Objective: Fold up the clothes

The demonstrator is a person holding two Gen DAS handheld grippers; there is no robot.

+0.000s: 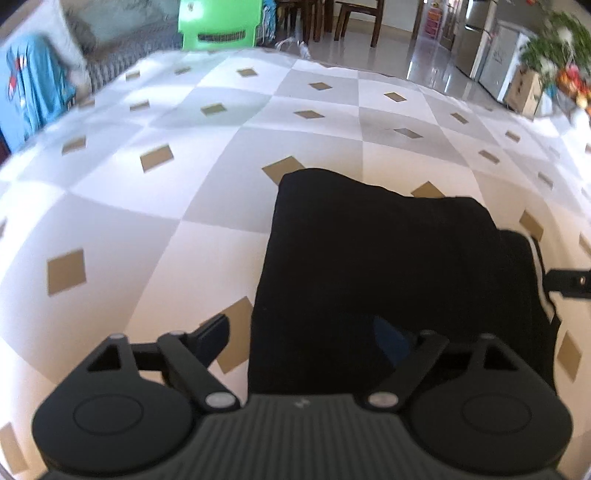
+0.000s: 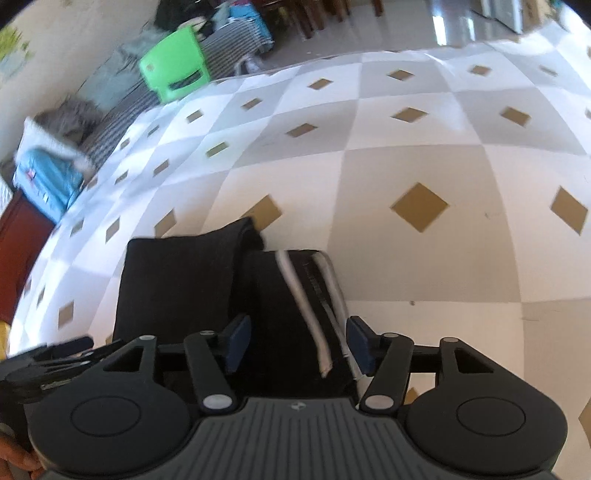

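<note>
No legible text, number or brand name appeared in either view. A small pale emblem marked the ribbed housing of each hand-held gripper, too small to read. Fine print ran along the black band (image 2: pixel 321 295) between the white stripes of the folded garment (image 2: pixel 207 280), too blurred to read.

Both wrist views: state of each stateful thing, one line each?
black garment: folded into a compact bundle, lying on the checkered cloth.
white-striped band: exposed along the bundle's right edge, between the right gripper's fingers.
left gripper: open, over the garment's near edge.
right gripper: open, fingers either side of the striped edge, not clamped.
green chair: upright beyond the table's far edge.
</note>
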